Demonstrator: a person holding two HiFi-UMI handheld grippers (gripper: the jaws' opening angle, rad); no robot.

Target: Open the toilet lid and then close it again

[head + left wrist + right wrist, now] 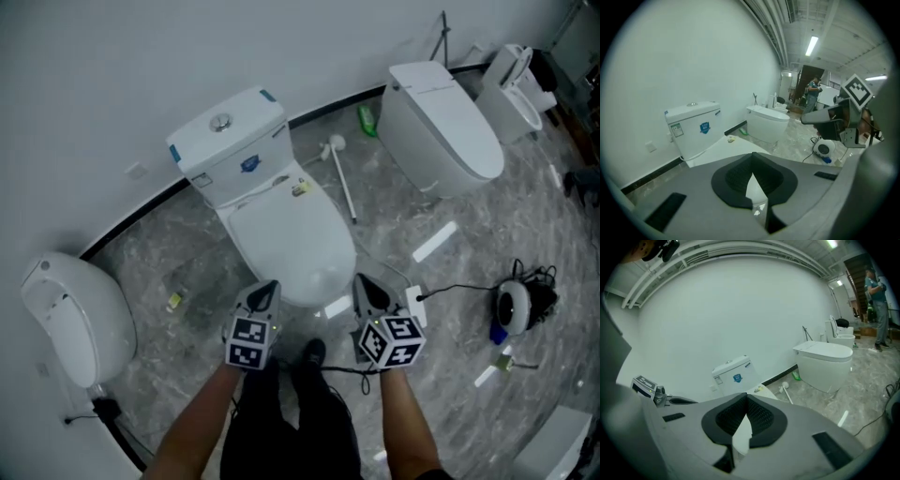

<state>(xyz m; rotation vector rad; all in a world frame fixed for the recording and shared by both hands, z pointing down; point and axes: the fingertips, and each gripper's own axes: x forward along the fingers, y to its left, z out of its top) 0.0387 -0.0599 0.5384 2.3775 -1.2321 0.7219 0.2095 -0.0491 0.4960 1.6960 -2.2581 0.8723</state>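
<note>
While the lid (pixel 286 234) lies shut just in front of the tank (pixel 228 141), left gripper (pixel 264 291) and right gripper (pixel 366 286) hang at its end farthest from the tank, jaws closed, empty. Risk: closed tips slip off smooth rim; lid slams.

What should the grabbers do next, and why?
Probably dip the right gripper to the front edge of the toilet lid and slip its tip under. The lid lies closed, and the left gripper and right one are shut, close to that edge.
</note>
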